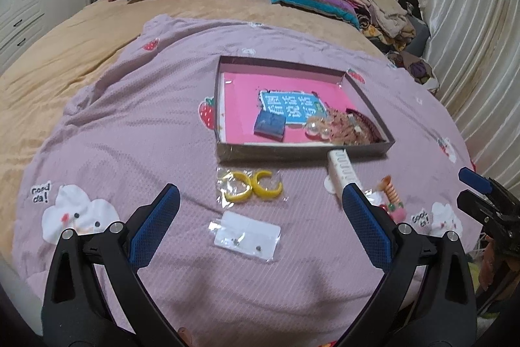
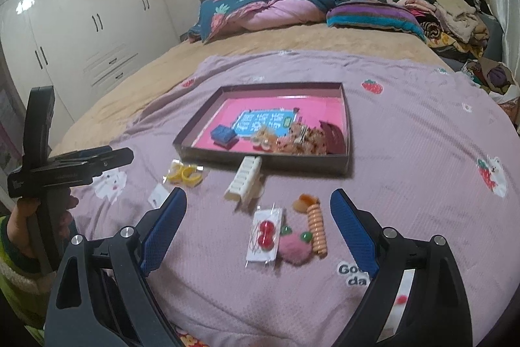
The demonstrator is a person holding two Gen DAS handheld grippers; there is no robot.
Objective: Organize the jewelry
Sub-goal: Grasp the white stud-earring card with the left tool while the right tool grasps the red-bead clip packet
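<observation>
- Reaching toward the loose jewelry is the step in hand, I think. Nothing is picked up yet.
- Both tongs are spread wide with nothing between their blue pads. The left tongs [image 1: 260, 228] hang over the lilac blanket [image 1: 130, 135] on the bed. The right tongs [image 2: 260, 233] do the same.
- In the left view, the yellow earrings [image 1: 250, 186] in their clear bag lie at 12 o'clock from the left tongs, just beyond the tips. The white earring card [image 1: 247, 234] lies right between the open pads, but apart from them.
- In the right view, the card with red beads [image 2: 265, 234], the pink fluffy clip [image 2: 294, 251] and the orange spiral tie [image 2: 316, 230] lie side by side between the right pads.
- A white comb-like piece [image 2: 244, 181] lies at 12 o'clock from there, its far end touching the box wall.
- The open box [image 1: 227, 148] with the pink floor sits farther off at 12 o'clock. A blue pouch [image 1: 269, 126] and a heap of golden pieces [image 1: 344, 127] already lie inside.
- Next, I think each pair of tongs must dip lower, close on one small thing and carry it to the box.
- The flat cards look hard to pinch off the soft blanket.
</observation>
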